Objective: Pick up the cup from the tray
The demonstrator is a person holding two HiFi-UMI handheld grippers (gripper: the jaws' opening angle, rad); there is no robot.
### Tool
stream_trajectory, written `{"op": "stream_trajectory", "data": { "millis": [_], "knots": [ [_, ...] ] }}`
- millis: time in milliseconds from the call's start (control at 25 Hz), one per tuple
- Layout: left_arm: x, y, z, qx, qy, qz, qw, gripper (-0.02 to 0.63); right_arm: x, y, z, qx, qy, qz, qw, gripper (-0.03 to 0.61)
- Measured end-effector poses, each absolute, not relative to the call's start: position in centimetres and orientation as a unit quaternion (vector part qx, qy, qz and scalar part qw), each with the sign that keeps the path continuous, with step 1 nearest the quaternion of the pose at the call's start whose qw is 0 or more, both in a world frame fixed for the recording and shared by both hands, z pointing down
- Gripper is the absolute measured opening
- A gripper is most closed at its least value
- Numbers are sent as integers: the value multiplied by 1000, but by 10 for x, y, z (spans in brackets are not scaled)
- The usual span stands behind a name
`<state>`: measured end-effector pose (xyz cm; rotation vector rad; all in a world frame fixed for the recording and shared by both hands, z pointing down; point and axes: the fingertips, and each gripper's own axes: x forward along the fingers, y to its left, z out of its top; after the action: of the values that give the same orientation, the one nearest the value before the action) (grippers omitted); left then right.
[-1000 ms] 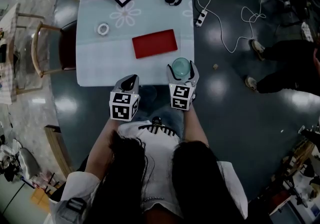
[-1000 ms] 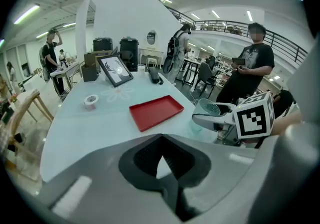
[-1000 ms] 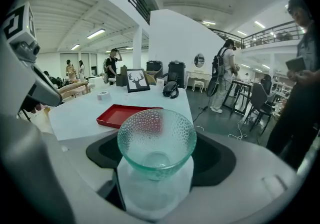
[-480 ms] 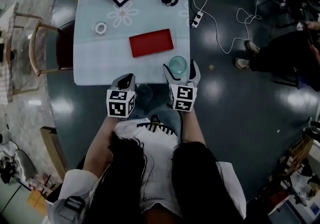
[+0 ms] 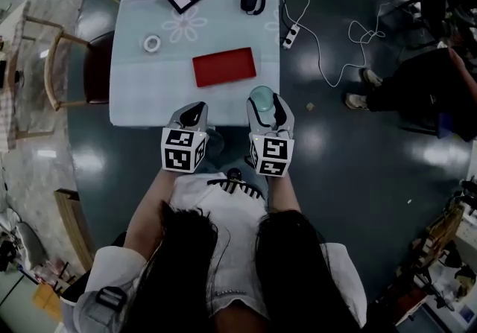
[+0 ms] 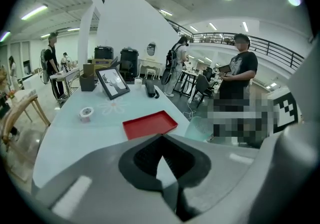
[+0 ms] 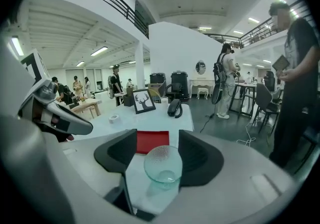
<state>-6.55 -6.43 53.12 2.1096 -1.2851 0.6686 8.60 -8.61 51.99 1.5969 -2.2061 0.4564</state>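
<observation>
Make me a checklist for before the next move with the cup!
1. Cup sits between the right tool's jaws, which have just been closing: ok.
2. Both pads press on the cup: cannot tell; a thin gap shows at one side.
3. Cup is out of the red tray: ok.
4. Cup's mouth faces up: ok.
5. Left tool is shut, holds nothing and hangs beside, apart from the cup: ok.
</observation>
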Motion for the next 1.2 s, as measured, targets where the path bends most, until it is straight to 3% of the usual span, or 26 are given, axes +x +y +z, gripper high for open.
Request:
{"op": "stream_trajectory", "data": {
  "millis": [400,1200],
  "knots": [
    [-52,-66,524,791,-487,231,288,0,78,-80,509,565,-785,160,199,34],
    [-51,-62,525,794,-484,238,281,0,70,-63,529,533,-786,198,241,25]
  ]
}}
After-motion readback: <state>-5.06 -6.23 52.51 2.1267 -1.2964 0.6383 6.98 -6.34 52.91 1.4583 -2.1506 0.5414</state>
